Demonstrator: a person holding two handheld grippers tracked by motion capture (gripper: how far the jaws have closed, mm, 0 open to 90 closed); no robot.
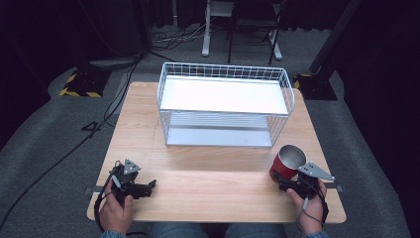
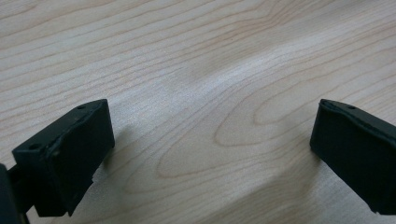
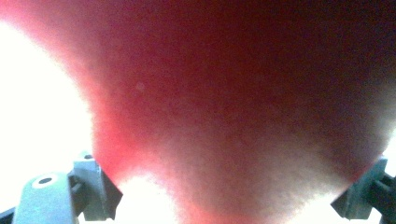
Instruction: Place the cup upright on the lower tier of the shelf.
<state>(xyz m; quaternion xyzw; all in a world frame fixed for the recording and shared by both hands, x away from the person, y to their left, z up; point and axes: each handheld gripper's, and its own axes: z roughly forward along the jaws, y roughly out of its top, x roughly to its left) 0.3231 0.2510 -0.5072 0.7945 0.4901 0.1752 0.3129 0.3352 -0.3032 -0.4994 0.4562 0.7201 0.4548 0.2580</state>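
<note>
A red metal cup (image 1: 287,161) with a silver inside stands at the front right of the wooden table (image 1: 213,191), leaning slightly. My right gripper (image 1: 284,174) is at its lower body with a jaw on either side, shut on it. In the right gripper view the cup's red wall (image 3: 233,107) is blurred and very close, and it spans the gap between my fingers (image 3: 91,179). My left gripper (image 1: 151,186) rests low at the front left, pointing right. It stands open (image 2: 210,140) over bare wood with nothing between its jaws.
A white wire basket rack (image 1: 224,65) with an upper shelf and a lower shelf stands across the back middle of the table. Beyond the table are grey carpet, cables, stand feet (image 1: 81,84) and chair legs.
</note>
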